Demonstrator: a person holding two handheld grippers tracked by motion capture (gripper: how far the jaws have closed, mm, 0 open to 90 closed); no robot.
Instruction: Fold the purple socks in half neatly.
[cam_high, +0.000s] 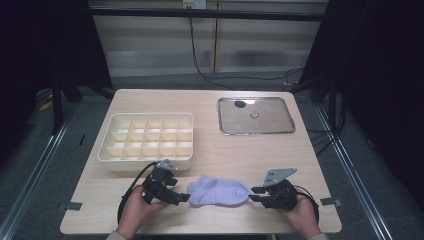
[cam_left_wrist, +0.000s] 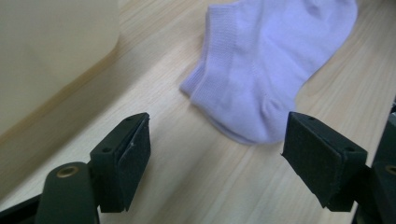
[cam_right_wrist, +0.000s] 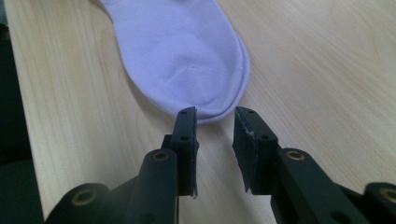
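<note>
Between both grippers, plain unlabelled sock (cam_high: 219, 192)

No readable text, label, brand, number or sign anywhere: sock (cam_high: 219, 191), divided box (cam_high: 147, 141), lidded tray (cam_high: 255, 115) and table (cam_high: 210, 157) all plain, unmarked

High view: fixed above the near edge of the light wooden table (cam_high: 220, 150), facing forward and down, far enough back to take in the whole top. Left gripper view: mounted on the left gripper (cam_left_wrist: 215, 154), close and low over the wood, looking toward the pale lilac ankle sock (cam_left_wrist: 266, 65) at 1 o'clock. Right gripper view: mounted on the right gripper (cam_right_wrist: 215, 126), equally close, sock toe at 12 o'clock. All three views share the sock and the surrounding wood.
</note>
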